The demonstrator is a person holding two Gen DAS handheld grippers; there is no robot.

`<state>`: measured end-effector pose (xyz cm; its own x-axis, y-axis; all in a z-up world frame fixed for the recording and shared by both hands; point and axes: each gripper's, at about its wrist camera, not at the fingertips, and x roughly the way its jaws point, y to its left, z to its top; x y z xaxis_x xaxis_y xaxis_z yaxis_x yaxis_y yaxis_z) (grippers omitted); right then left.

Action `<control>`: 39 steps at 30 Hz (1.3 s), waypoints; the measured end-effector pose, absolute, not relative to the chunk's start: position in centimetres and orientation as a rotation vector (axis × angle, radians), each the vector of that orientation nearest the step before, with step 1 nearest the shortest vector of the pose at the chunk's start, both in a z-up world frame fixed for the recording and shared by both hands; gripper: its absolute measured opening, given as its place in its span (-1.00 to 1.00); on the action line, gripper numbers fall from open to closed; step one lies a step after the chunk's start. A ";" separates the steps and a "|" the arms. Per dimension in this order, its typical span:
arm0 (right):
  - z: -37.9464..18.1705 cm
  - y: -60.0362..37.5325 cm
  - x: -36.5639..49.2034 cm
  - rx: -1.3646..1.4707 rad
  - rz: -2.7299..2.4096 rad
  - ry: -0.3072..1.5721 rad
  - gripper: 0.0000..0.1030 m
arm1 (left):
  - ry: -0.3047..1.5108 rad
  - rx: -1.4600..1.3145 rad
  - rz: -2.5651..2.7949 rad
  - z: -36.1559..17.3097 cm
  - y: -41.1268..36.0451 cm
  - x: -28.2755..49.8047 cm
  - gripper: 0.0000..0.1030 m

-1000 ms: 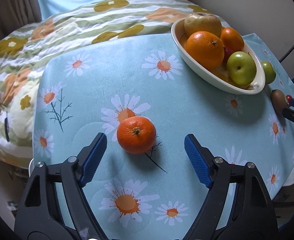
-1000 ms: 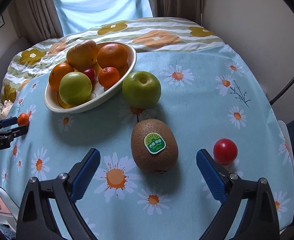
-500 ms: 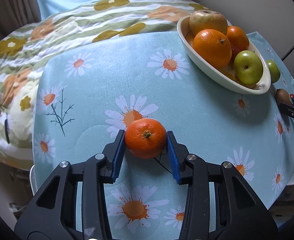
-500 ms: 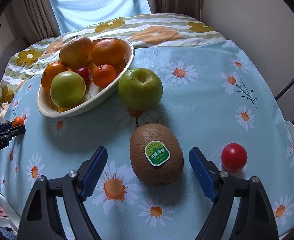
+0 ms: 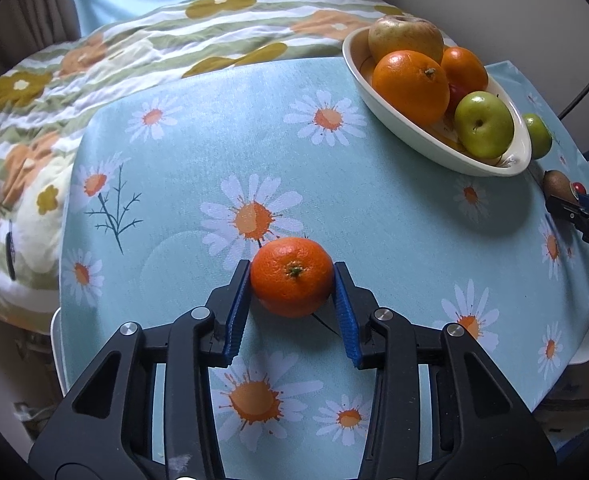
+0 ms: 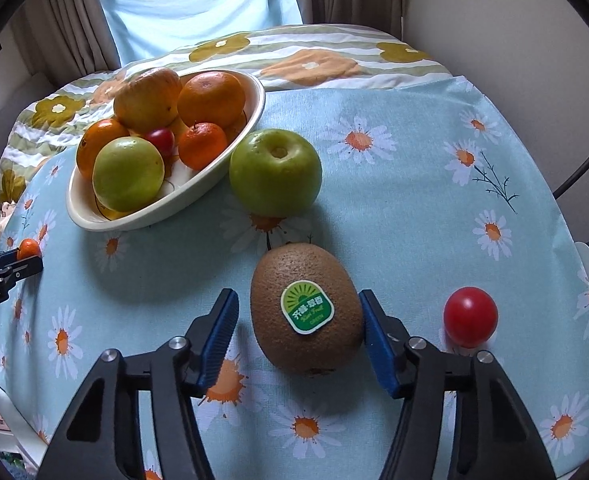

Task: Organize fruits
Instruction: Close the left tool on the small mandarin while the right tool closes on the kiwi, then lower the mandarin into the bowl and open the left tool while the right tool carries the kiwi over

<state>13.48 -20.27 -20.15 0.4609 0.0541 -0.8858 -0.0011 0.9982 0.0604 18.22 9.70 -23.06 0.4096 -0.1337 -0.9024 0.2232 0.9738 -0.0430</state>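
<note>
My left gripper [image 5: 292,280] is shut on a small mandarin [image 5: 291,276] that rests on the daisy tablecloth. My right gripper [image 6: 298,312] is partly closed around a brown kiwi [image 6: 306,308] with a green sticker; its right pad touches the kiwi, its left pad stands a little apart. A white oval bowl [image 6: 154,216] holds oranges, apples and a small red fruit; it also shows in the left wrist view [image 5: 422,142]. A green apple [image 6: 275,172] lies beside the bowl. A red cherry tomato [image 6: 470,317] lies right of the kiwi.
The blue daisy tablecloth [image 5: 214,152] covers a small table. A striped flowered bedspread [image 5: 134,48] lies behind it. The other gripper shows at the right edge of the left wrist view [image 5: 582,216] and at the left edge of the right wrist view [image 6: 2,268].
My left gripper closed on the mandarin and stays shut on it. My right gripper moved forward around the kiwi and its jaws narrowed from wide open to nearly touching it.
</note>
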 end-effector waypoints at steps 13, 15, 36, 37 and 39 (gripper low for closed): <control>-19.5 -21.1 13.1 0.068 0.047 1.086 -0.13 | 1.112 0.076 -0.219 -21.5 8.1 16.5 -0.15; -19.3 -21.1 12.9 0.068 0.053 1.083 -0.13 | 1.108 0.070 -0.215 -21.0 7.7 16.3 -0.15; -11.3 -23.9 13.6 0.045 0.229 0.989 -0.13 | 0.989 0.011 -0.230 -13.2 -0.3 16.4 -0.15; -10.9 -24.0 13.9 0.042 0.244 0.982 -0.13 | 0.980 0.009 -0.229 -12.8 -0.8 16.6 -0.15; -10.1 -24.3 14.4 0.036 0.271 0.968 -0.13 | 0.964 0.002 -0.228 -12.2 -2.0 17.1 -0.15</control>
